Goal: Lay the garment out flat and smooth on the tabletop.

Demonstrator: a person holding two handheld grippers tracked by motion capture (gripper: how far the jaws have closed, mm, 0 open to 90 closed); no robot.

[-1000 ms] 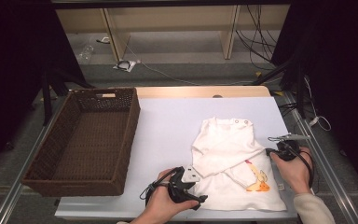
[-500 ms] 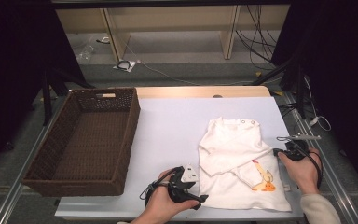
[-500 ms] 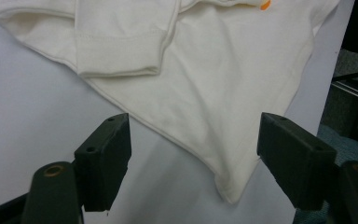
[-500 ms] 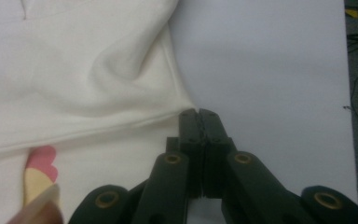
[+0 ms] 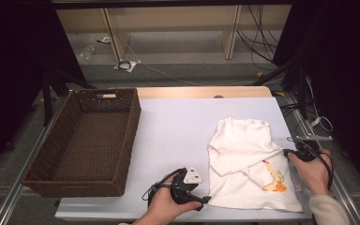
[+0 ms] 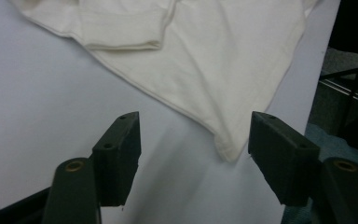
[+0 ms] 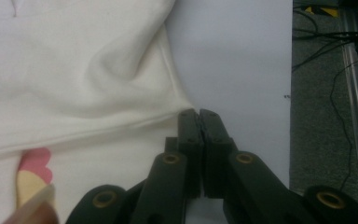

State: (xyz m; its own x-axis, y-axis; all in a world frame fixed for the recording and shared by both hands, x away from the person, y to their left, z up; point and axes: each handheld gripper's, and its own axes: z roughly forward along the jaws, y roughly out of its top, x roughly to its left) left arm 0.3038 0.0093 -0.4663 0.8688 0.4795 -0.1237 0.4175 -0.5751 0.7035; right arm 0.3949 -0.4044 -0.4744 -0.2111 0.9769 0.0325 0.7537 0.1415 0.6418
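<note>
A white baby shirt (image 5: 248, 159) with an orange and yellow print (image 5: 274, 180) lies flat on the right half of the white table (image 5: 178, 126). My right gripper (image 5: 289, 153) sits at the shirt's right edge. In the right gripper view it (image 7: 198, 114) is shut, with a fold of the shirt's (image 7: 74, 70) edge pinched at its tips. My left gripper (image 5: 204, 198) rests near the table's front edge, at the shirt's lower left corner. In the left gripper view it (image 6: 196, 126) is open, and the hem corner of the shirt (image 6: 205, 60) lies on the table just ahead, between the jaws.
A brown wicker basket (image 5: 131, 136) stands empty on the left side of the table. Metal rails (image 5: 344, 192) run along the table's sides. Cables (image 5: 262, 42) and shelf legs lie on the floor behind. Bare tabletop lies between basket and shirt.
My right gripper has drawn the shirt to the right, and the shirt has slid that way across the table. The left gripper has stayed in place.
</note>
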